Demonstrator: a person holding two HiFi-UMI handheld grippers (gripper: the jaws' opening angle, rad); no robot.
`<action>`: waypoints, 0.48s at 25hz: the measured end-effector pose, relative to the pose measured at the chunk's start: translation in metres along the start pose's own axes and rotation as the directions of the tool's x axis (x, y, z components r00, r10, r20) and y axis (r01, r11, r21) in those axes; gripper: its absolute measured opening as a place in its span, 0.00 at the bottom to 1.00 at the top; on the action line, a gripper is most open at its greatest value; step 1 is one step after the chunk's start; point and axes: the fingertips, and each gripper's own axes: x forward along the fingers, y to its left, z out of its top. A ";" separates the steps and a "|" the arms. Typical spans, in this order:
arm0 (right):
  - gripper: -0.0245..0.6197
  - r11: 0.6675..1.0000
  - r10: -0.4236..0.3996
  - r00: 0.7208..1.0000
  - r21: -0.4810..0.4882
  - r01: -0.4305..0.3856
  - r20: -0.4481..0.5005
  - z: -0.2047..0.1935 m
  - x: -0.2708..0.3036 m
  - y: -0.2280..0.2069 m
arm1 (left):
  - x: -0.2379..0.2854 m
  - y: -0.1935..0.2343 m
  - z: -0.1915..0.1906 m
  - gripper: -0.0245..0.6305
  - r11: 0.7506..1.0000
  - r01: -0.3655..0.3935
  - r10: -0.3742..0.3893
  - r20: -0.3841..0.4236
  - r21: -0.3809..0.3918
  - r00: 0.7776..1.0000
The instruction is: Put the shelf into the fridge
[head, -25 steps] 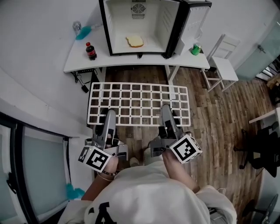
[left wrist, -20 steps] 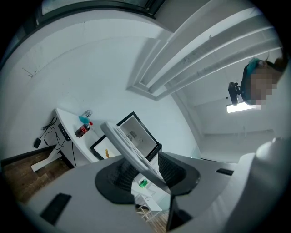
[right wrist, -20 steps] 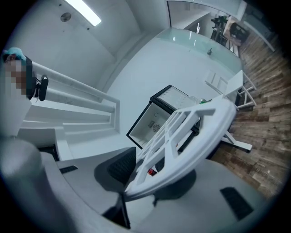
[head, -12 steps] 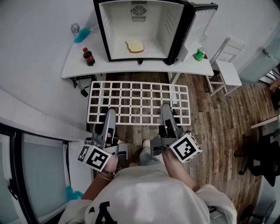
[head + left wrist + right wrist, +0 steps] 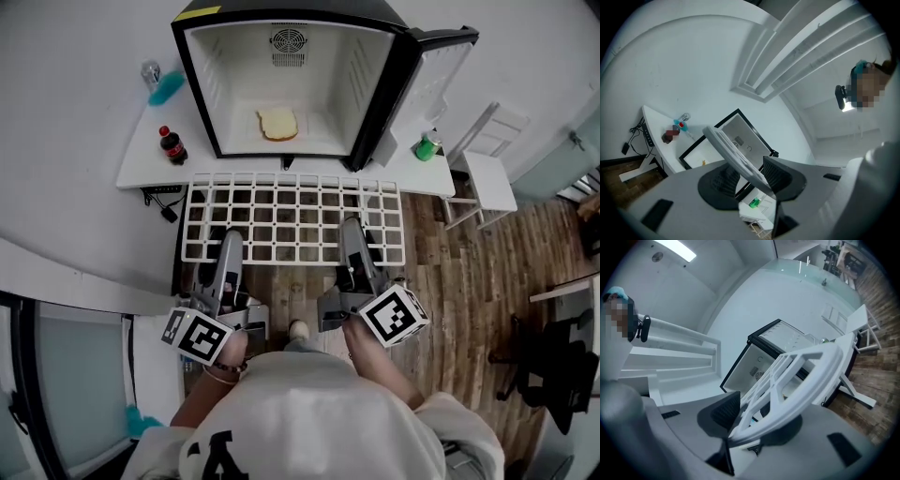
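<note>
A: Both claws are gripping right now. The left gripper (image 5: 231, 246) is clamping the near edge of the shelf (image 5: 295, 217), over on its left side, with its jaws pressing on the white bar.

B: And the right gripper (image 5: 350, 232) is doing the same toward the right. Its pads are squeezing the near rim from both sides.

A: The shelf is hanging flat between the two of them, a white grid held well above the wood floor (image 5: 450, 272).

B: Where is it sitting against the fridge (image 5: 309, 66)?

A: It is lying just on the near side, outside the opening and not yet in. Its far edge is overlapping the near edge of the table (image 5: 136, 169) that the fridge is standing on.

B: The door (image 5: 439, 70) is standing wide open, swung off to the right. Inside, a slice of bread (image 5: 277, 123) is lying on the bottom, with a fan grille (image 5: 287, 42) showing on the far wall.

A: On the table, a bottle (image 5: 172, 145) is standing left of the fridge, and a green can (image 5: 427, 146) is sitting to the right, beside the open door.

B: And a white chair (image 5: 489, 159) is standing at the table's right end.
</note>
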 end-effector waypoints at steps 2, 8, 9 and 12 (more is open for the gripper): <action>0.25 1.000 -0.006 1.000 0.007 0.006 -0.011 0.003 0.008 -0.007 | 0.008 0.001 -0.002 0.25 1.000 -0.010 0.010 0.005 0.003 1.000; 0.25 1.000 -0.010 0.999 0.023 0.011 -0.037 0.004 0.028 -0.021 | 0.026 0.011 -0.007 0.25 0.999 -0.035 0.035 0.004 0.000 0.999; 0.25 1.000 -0.014 0.999 0.027 0.015 -0.037 0.003 0.030 -0.023 | 0.028 0.013 -0.006 0.25 0.999 -0.036 0.036 0.002 0.002 0.999; 0.25 1.000 -0.006 0.999 0.030 0.007 -0.039 0.002 0.042 -0.025 | 0.038 0.020 -0.006 0.25 0.999 -0.039 0.039 -0.004 0.001 0.999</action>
